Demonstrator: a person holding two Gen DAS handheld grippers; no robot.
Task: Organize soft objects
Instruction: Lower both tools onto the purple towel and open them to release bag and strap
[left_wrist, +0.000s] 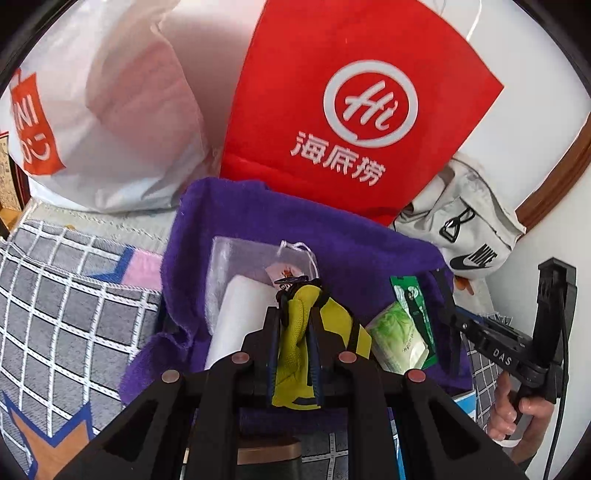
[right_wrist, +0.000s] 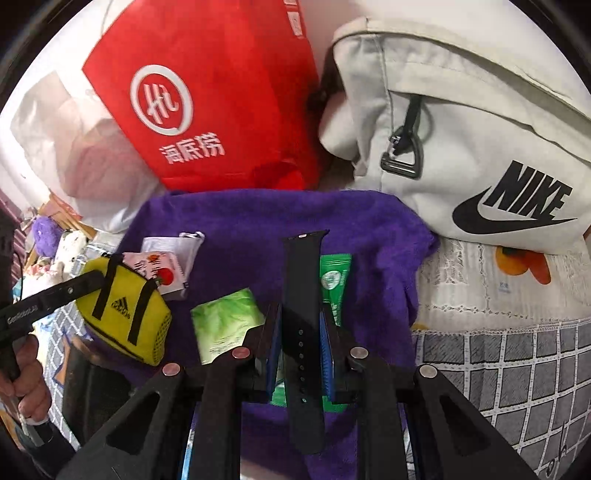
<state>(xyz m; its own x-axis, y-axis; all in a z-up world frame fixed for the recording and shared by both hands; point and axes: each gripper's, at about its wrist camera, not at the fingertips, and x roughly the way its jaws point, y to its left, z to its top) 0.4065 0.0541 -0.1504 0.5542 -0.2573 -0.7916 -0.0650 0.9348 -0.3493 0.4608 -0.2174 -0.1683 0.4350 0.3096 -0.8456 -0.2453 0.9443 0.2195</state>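
1. My left tongs (left_wrist: 295, 332) are clamped on the small yellow pouch (left_wrist: 295, 347); the fabric bunches between the two fingers and runs back toward my wrist, so its long axis lies along the tongs, near to far
2. My right tongs (right_wrist: 299, 332) are clamped on the black watch strap (right_wrist: 301, 321); it stands between the fingers with its long axis also near to far, its far end poking out past the fingertips and its near end hanging below them
3. Both loads hover over the purple towel (left_wrist: 332, 236), which is spread on the patterned bed cover (left_wrist: 74, 295) and already carries a white pouch with a drawstring (left_wrist: 236, 266), a green wipes pack (left_wrist: 397, 339) and a green sachet (right_wrist: 334, 275)
4. The relation I judge the coming move to turn on: the yellow pouch sits at the left side of the towel, just beside the white pouch and the small red-printed packet (right_wrist: 155, 271), while the strap is held over the middle-right, right above the green sachet
5. So each hand is nearer its own side; I would set the pouch down left and the strap right, without crossing
6. Behind the towel, at the far edge, stand a red paper bag (left_wrist: 351, 92), a white plastic bag (left_wrist: 110, 110) and a pale Nike bag (right_wrist: 480, 147); which is meant as a container I cannot tell
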